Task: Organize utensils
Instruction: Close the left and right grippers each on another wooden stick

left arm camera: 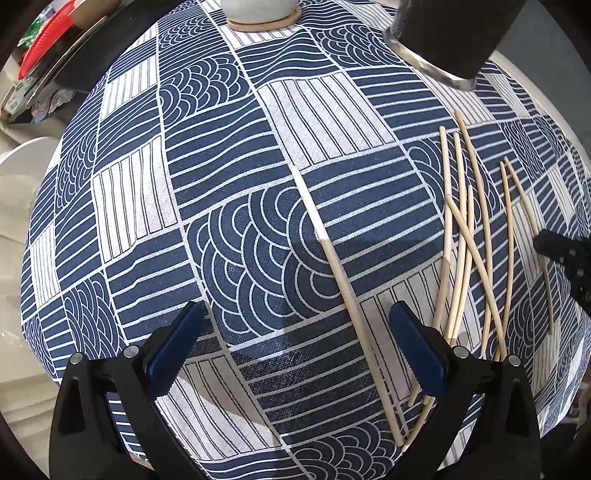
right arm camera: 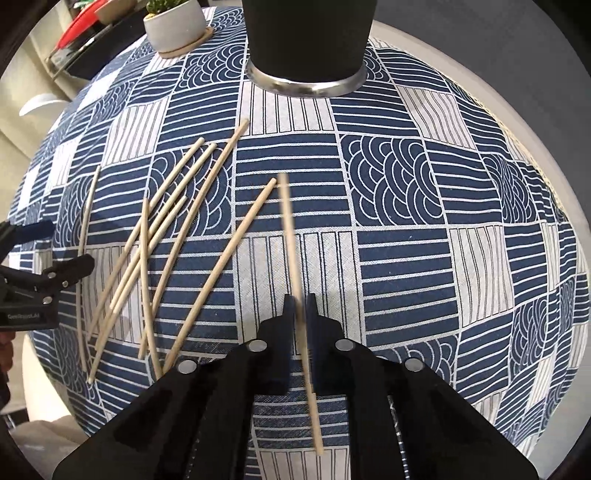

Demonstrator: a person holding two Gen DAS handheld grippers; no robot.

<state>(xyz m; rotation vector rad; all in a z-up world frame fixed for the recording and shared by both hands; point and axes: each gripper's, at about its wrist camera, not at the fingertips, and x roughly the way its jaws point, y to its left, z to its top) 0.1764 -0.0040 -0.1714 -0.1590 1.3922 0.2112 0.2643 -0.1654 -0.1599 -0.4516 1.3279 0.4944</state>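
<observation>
Several pale wooden chopsticks point(right arm camera: 166, 240) lie crossed in a loose pile on the blue-and-white patterned cloth; the same pile point(left arm camera: 469, 240) shows in the left wrist view. My right gripper point(right arm camera: 301, 306) is shut on one chopstick point(right arm camera: 290, 229), which points toward the black holder cup point(right arm camera: 308, 37) and looks blurred. My left gripper point(left arm camera: 295, 332) is open and points down at the cloth. A single chopstick point(left arm camera: 332, 258) lies on the cloth between its fingers, nearer the right one. The black cup point(left arm camera: 454, 37) stands at the far right there.
A white plant pot point(right arm camera: 175, 29) on a round coaster stands at the far left of the table. The round table's pale rim point(right arm camera: 554, 147) curves along the right. Red items and shelves lie beyond the table at upper left. A finger of my right gripper point(left arm camera: 565, 254) reaches in beside the pile.
</observation>
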